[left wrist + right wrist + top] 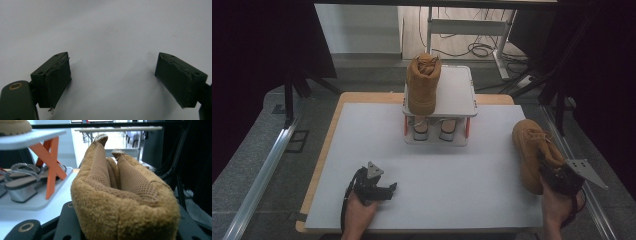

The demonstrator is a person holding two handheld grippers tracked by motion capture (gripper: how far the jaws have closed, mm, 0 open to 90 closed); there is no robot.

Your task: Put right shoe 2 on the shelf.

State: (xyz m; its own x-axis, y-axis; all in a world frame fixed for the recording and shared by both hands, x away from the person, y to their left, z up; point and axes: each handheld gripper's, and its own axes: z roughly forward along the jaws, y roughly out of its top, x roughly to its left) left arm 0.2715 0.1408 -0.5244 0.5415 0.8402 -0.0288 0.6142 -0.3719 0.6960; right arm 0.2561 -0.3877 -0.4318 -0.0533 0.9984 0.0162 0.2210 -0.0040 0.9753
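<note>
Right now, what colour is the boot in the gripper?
Tan brown boot; clearest in the high view.

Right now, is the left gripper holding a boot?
No, the left gripper is open over bare table; the right gripper holds the boot.

I can read no text, label, brand, number or sign on anything in my three views.
</note>
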